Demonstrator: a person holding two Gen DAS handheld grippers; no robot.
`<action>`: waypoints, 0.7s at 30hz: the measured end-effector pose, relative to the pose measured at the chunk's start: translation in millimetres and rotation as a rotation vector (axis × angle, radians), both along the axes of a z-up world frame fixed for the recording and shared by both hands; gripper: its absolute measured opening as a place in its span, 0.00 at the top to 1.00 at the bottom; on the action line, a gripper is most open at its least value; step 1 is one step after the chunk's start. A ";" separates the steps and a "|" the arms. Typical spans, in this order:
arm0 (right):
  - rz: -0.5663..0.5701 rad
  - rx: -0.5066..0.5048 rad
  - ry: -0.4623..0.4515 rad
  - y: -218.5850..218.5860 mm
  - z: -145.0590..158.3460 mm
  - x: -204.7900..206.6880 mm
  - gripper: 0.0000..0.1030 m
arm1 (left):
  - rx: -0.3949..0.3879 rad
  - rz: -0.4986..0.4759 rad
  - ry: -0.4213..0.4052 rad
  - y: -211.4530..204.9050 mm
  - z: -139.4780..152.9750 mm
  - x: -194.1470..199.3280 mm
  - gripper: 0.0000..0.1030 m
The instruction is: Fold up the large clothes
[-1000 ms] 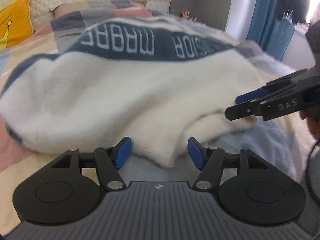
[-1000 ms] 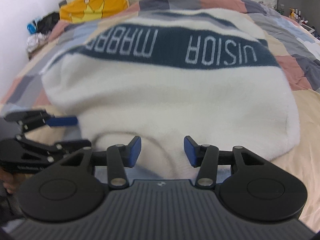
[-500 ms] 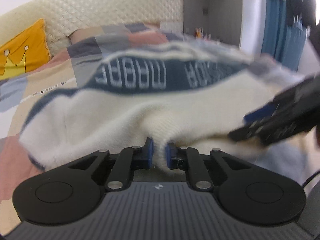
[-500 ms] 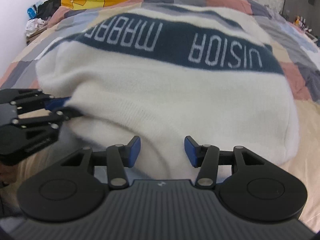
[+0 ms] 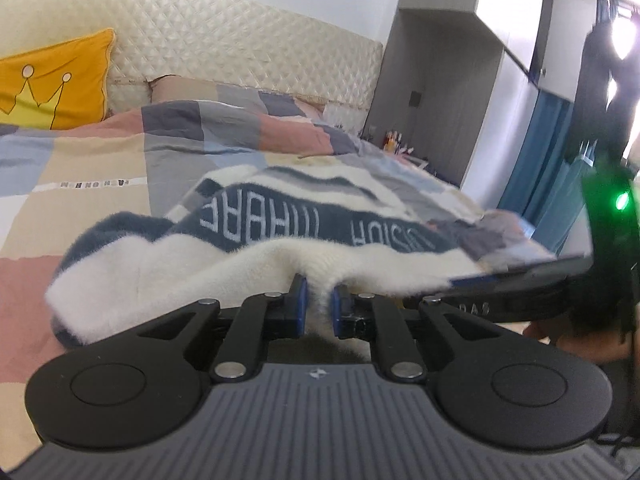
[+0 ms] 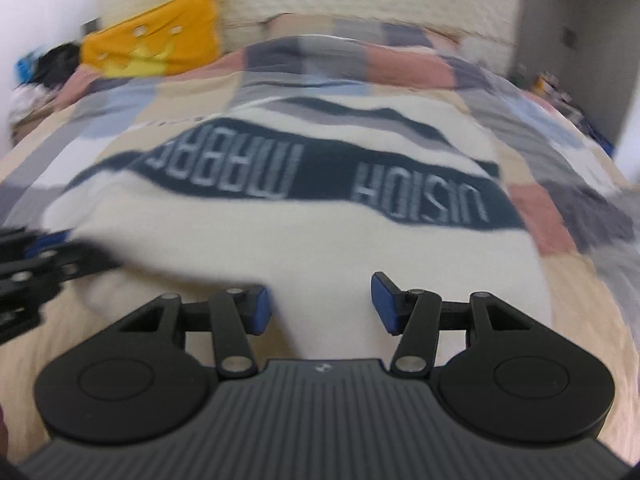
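Spread across the patchwork bed (image 6: 400,68), reaching toward 12 o'clock: white sweater (image 6: 320,240) with a navy lettered band. Near hem pinched at 6 o'clock by left hand-held gripper (image 5: 318,312), clenched on the fleece. Right hand-held gripper (image 6: 320,304) released over the hem. Best matched to the left grip before lifting evenly.
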State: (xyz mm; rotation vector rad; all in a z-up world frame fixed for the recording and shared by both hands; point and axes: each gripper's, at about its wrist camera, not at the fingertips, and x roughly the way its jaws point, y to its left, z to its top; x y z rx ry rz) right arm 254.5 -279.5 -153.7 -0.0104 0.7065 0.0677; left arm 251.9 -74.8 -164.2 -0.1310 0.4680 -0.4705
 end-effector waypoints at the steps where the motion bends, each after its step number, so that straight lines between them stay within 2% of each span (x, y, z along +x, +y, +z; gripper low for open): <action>1: -0.026 -0.009 0.005 -3.3 -1.1 -1.4 0.47 | -0.012 -0.001 -0.004 1.4 2.4 -2.6 0.86; 6: -0.136 -0.012 0.102 -25.9 -19.9 -9.2 0.47 | -0.038 -0.003 -0.026 2.8 13.7 -9.0 0.86; 10: -0.214 0.051 0.172 -43.4 -35.5 -21.6 0.48 | -0.044 -0.013 -0.004 6.1 14.8 -6.7 0.86; 11: -0.239 0.074 0.169 -48.3 -36.3 -28.9 0.48 | -0.044 -0.028 0.023 5.5 13.7 -4.4 0.86; 13: -0.325 0.093 0.094 -57.3 -28.8 -45.4 0.52 | -0.032 -0.051 0.055 4.7 12.1 -0.3 0.86; 14: -0.333 0.090 0.065 -58.8 -23.1 -50.2 0.65 | -0.032 -0.062 0.067 3.6 10.6 0.6 0.86; 16: -0.305 0.088 0.033 -55.6 -12.2 -54.2 0.82 | -0.030 -0.055 0.085 0.7 7.2 1.7 0.86; 18: -0.288 0.052 -0.002 -48.7 -4.1 -56.3 0.85 | -0.003 -0.055 0.104 -3.2 3.0 3.2 0.85; 21: -0.290 0.022 -0.055 -42.5 7.9 -60.5 0.85 | -0.027 -0.064 0.173 -1.9 -6.7 10.3 0.84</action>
